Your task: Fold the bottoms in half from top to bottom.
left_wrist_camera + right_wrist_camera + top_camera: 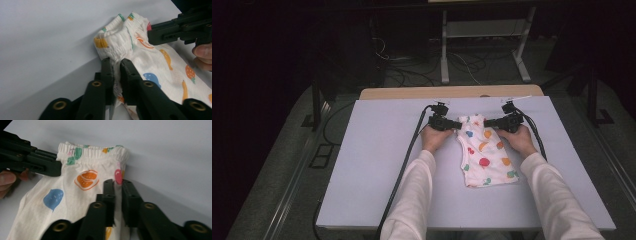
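Garment: white printed baby shorts (484, 156), flat on table (362, 165), waistband far. Left gripper (455, 124) pinches waistband's left edge; right gripper (486, 122) pinches its right edge.

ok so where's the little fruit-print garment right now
In the high view the fruit-print garment lies on the grey table mat, right of centre, its far end pinched between the left claw and right claw.
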